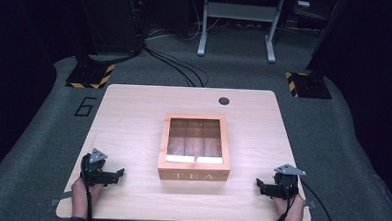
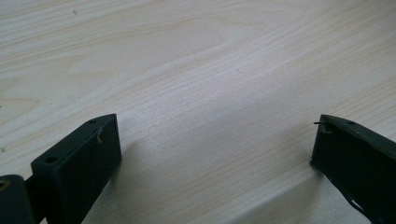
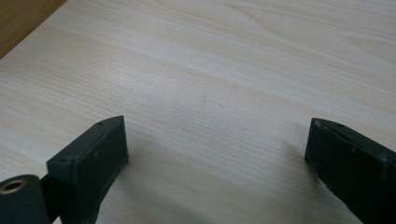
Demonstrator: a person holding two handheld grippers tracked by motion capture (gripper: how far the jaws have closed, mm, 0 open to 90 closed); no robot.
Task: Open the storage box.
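A wooden tea box (image 1: 195,148) with a glass lid and "TEA" on its front stands shut in the middle of the light wood table (image 1: 134,113). My left gripper (image 1: 117,175) rests near the table's front left, pointing toward the box, a hand behind it. Its jaws stand wide apart over bare wood (image 2: 217,140), so it is open. My right gripper (image 1: 259,186) sits at the front right, pointing left toward the box. It is open too (image 3: 217,140), with nothing between the fingers. A brown corner of the tea box (image 3: 18,18) shows at the upper left of the right gripper view.
A dark round cable hole (image 1: 224,100) lies near the table's far edge. Grey floor surrounds the table, with cables (image 1: 176,64), a metal stand (image 1: 238,22) behind, and hazard-striped bases (image 1: 90,76) at both far sides.
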